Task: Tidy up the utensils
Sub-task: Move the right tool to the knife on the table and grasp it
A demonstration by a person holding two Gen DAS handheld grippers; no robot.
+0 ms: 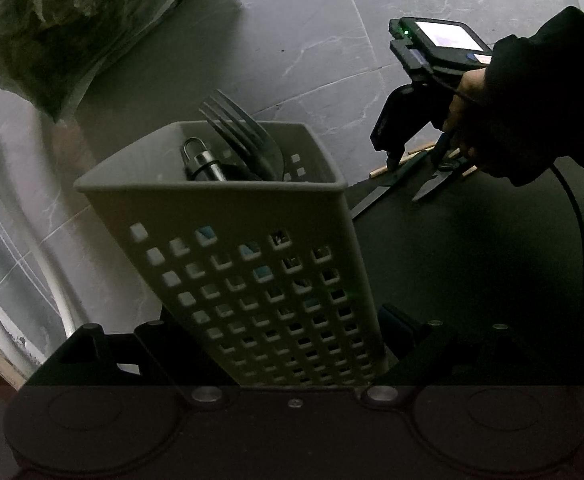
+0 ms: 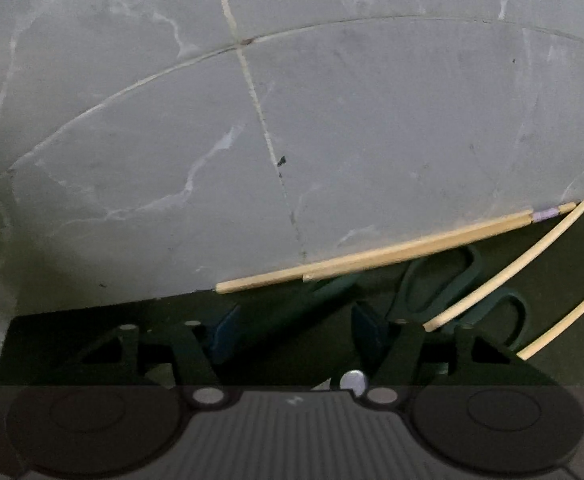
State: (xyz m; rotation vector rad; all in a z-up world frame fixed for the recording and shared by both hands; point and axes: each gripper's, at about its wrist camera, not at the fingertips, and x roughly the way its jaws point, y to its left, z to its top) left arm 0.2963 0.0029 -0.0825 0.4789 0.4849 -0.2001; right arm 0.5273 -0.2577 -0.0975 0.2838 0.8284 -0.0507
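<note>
My left gripper (image 1: 276, 334) is shut on a white perforated utensil caddy (image 1: 252, 240), which tilts away from me. A fork (image 1: 232, 124) and a metal piece with a loop (image 1: 202, 162) stick out of its top. A hand holds my right gripper (image 1: 418, 154) low over a dark mat (image 1: 472, 260). In the right wrist view the right gripper (image 2: 296, 330) is open, with a dark knife-like handle (image 2: 312, 304) lying slantwise between its blue pads (image 2: 224, 332). Dark scissors (image 2: 440, 284) and several pale chopsticks (image 2: 372, 260) lie just beyond and to the right.
A clear plastic bag of leafy greens (image 1: 72, 20) lies at the far left on the grey marbled tiles (image 2: 252, 120). A black cable (image 1: 576, 220) loops across the mat from the right hand. The mat's edge runs just behind the chopsticks.
</note>
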